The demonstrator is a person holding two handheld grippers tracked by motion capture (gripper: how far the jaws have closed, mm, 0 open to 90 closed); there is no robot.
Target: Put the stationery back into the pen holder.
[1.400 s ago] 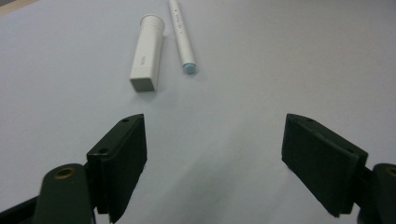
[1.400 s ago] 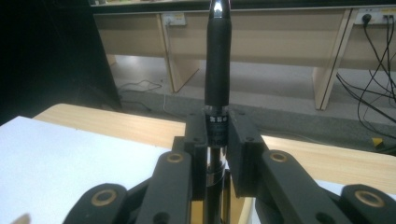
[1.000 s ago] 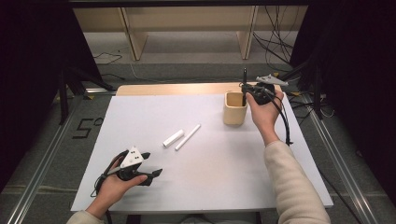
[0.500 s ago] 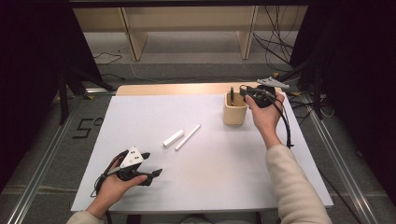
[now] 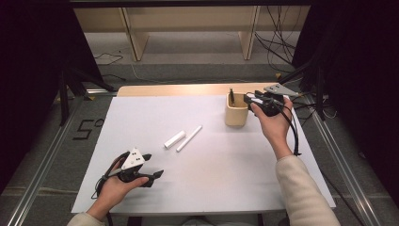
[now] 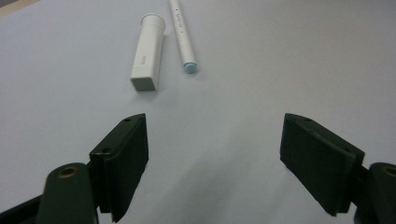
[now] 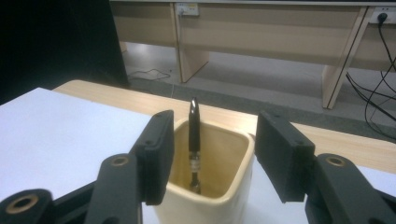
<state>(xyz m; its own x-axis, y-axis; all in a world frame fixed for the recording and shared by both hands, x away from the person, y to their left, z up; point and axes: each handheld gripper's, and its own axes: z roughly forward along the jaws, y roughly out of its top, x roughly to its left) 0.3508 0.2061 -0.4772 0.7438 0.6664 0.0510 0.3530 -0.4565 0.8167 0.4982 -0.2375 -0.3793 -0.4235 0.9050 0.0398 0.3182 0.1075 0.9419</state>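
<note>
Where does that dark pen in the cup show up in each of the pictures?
High view: the pen stands in the cup, upper right of the sheet, beside the right gripper.
Left gripper view: not in it; the white marker and its cap lie ahead.
Right gripper view: centre, upright in the cup, between the open jaws.
Shared landmark: the white sheet.

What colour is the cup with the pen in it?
The cup is cream-yellow, clearest in the right gripper view; the pen inside is black.
</note>
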